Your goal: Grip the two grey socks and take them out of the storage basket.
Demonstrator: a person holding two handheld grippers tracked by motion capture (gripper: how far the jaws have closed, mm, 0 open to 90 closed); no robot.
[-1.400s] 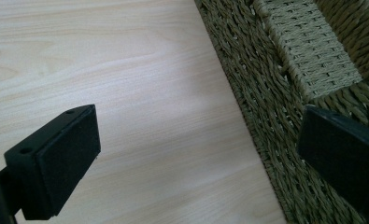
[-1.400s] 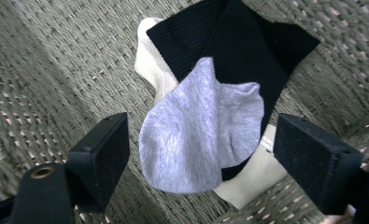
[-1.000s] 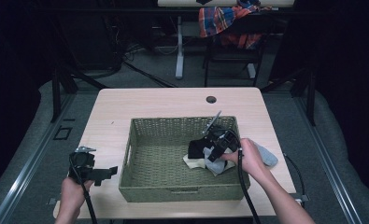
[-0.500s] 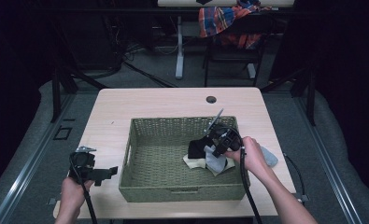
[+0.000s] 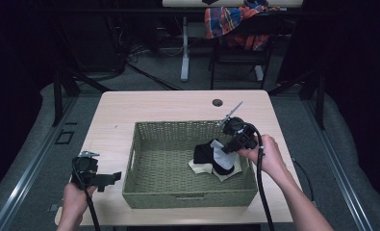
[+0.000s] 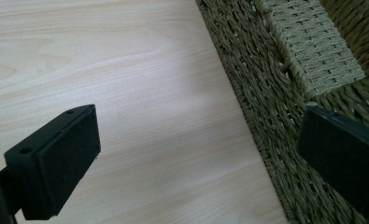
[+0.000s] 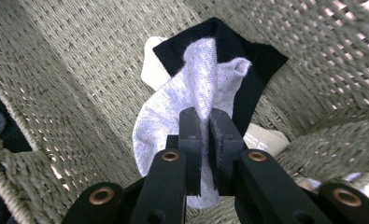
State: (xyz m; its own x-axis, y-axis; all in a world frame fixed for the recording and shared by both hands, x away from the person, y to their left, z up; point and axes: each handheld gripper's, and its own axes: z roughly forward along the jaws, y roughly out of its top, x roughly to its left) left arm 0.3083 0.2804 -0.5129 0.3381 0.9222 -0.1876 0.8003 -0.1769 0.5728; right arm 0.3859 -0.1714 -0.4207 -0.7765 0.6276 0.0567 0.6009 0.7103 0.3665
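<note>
A woven basket (image 5: 144, 166) is sitting on a pale wood counter (image 5: 154, 106), its long sides running left to right in the high view. The right gripper (image 5: 228, 147) is reaching over the basket's right rim, and its jaws are pressing together on a fold of a light grey sock (image 7: 173, 121) (the fabric is pinched between the two pads in the right gripper view). That sock is hanging from the jaws inside the basket's right half, just above a black sock (image 7: 252, 70) and a cream sock (image 7: 266, 137), which are lying against each other on the basket floor; in the high view the three are showing as one small heap (image 5: 214, 161) near the right wall. The person's right hand (image 5: 267, 154) is holding the gripper from outside the rim, with the cable (image 5: 260, 192) trailing back toward the bottom edge. The left gripper (image 5: 111, 178) is hovering over the counter just beside the basket's left wall, held by the left hand (image 5: 74, 197); its jaws are standing wide apart with nothing between them, one over bare wood and the other close to the basket's wall (image 6: 261, 102). A small dark round hole (image 5: 217, 102) is showing in the counter beyond the basket. Behind the counter, a plaid cloth (image 5: 233, 21) is draping over a chair.
</note>
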